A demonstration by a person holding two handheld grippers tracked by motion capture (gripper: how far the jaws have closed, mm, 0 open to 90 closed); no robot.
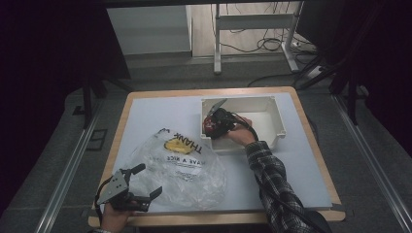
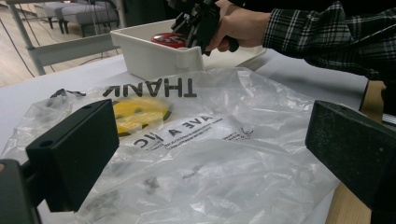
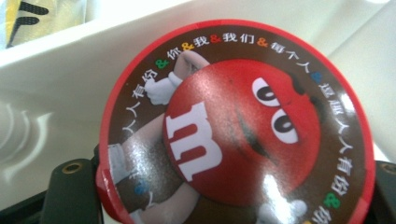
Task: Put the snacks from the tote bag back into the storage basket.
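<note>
A round red M&M's tin (image 3: 238, 126) with a red candy figure on its lid sits between the two black jaws of my right gripper (image 3: 229, 196), which is shut on it. The tin (image 1: 209, 127) is low inside the left end of a white plastic bin (image 1: 279, 121), where my right gripper (image 1: 216, 121) reaches in. A crumpled clear plastic bag (image 1: 184, 170) with black lettering and a yellow smiley lies at the table's front left. My left gripper (image 1: 149, 179) stands open at the bag's near-left edge. In the left gripper view its jaws (image 2: 212, 154) straddle the bag (image 2: 210, 116) without pressing it.
The white-topped table (image 1: 291, 160) has a wooden rim. The bin (image 2: 149, 56) stands just beyond the bag. Behind the table are a metal frame (image 1: 252, 22) and cables (image 1: 272, 43) on the floor. Dark curtains hang at both sides.
</note>
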